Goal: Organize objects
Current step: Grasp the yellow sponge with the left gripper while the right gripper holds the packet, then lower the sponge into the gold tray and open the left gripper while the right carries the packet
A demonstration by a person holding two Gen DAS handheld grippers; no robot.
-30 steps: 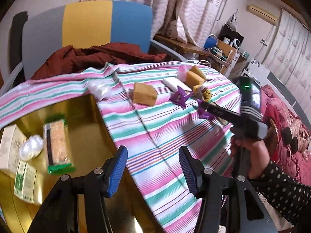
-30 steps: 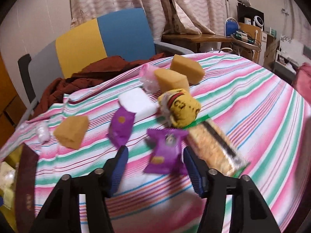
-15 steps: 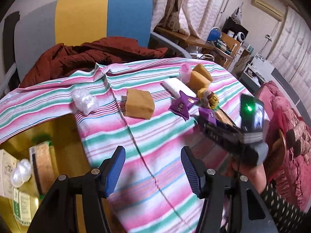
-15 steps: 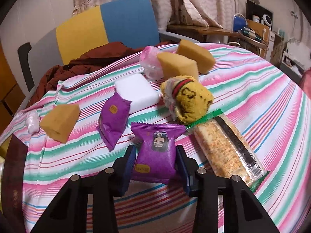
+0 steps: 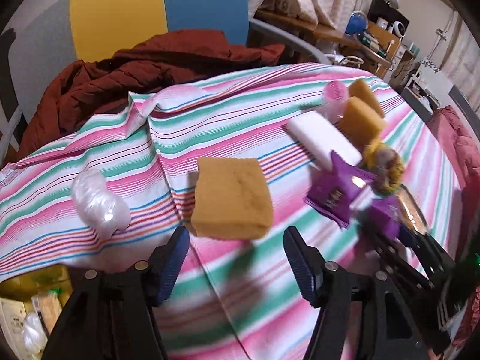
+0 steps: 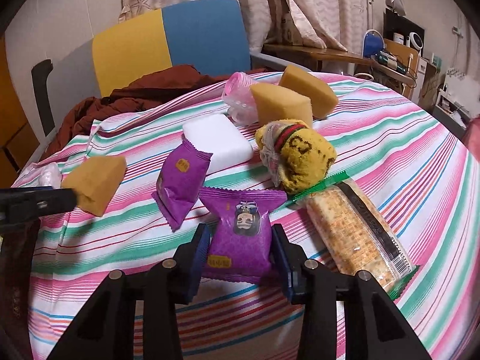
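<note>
My right gripper (image 6: 240, 249) has its blue pads closed against both sides of a purple snack packet (image 6: 243, 234) lying on the striped cloth; the packet also shows in the left wrist view (image 5: 385, 217). My left gripper (image 5: 235, 258) is open and empty, just short of an orange sponge (image 5: 232, 198), which also shows at the left of the right wrist view (image 6: 96, 183). A second purple packet (image 6: 181, 180), a white block (image 6: 219, 141), a yellow sock bundle (image 6: 300, 156), a cracker pack (image 6: 354, 231) and two more orange sponges (image 6: 282, 105) lie nearby.
A clear plastic bundle (image 5: 99, 207) lies left of the near sponge. A pink roller (image 6: 238, 99) sits behind the white block. A dark red jacket (image 5: 144, 72) lies on the chair beyond the table. A gold tray edge (image 5: 33, 288) holds packets at lower left.
My left gripper moved forward and right over the cloth to the orange sponge. My right gripper advanced and closed its pads on the purple packet.
</note>
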